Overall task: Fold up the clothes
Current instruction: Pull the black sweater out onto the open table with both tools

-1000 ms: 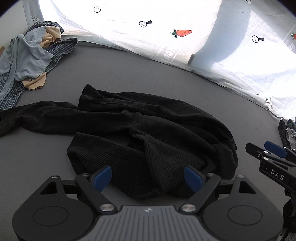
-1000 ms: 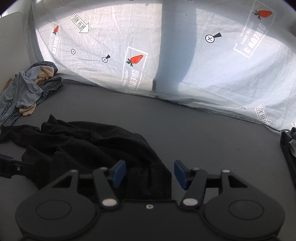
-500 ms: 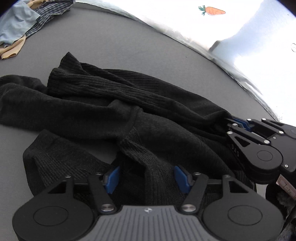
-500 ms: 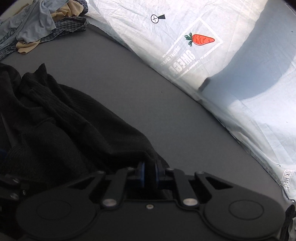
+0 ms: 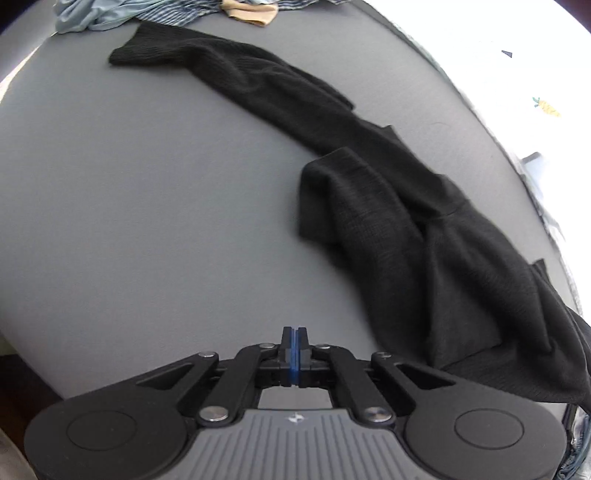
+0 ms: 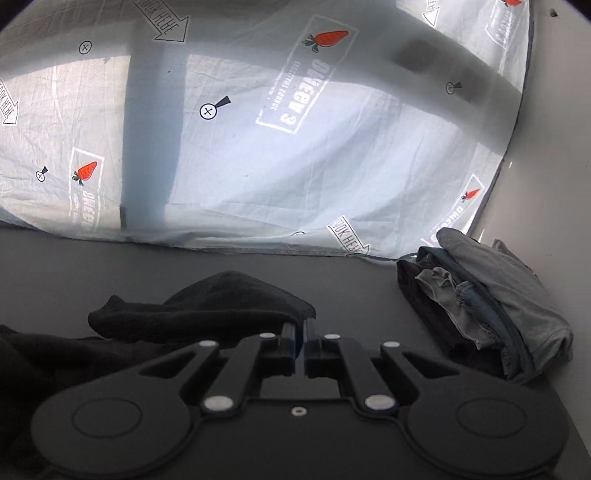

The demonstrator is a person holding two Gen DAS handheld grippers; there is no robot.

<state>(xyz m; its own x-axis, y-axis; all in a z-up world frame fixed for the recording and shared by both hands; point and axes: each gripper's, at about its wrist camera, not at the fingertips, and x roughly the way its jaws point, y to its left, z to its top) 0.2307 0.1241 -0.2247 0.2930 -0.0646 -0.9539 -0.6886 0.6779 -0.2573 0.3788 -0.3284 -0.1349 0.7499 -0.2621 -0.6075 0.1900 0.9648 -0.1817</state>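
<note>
A black knit sweater (image 5: 388, 206) lies stretched across the grey surface (image 5: 147, 184), one sleeve reaching to the upper left. In the left wrist view, my left gripper (image 5: 294, 332) is shut over bare grey surface to the left of the sweater. Its blue pads press together with no cloth between them. In the right wrist view, my right gripper (image 6: 300, 326) is shut on an edge of the black sweater (image 6: 207, 306), which drapes over the fingertips and trails off to the left.
A loose heap of blue, checked and beige clothes (image 5: 110, 14) lies at the far end of the surface. A folded stack of denim and dark garments (image 6: 491, 295) sits at the right, against the wall. A white printed sheet (image 6: 258, 147) hangs behind.
My left gripper shut and came off the sweater onto bare surface to its left. The right gripper closed on the sweater's edge and swung right, which drew the bunched sweater out long.
</note>
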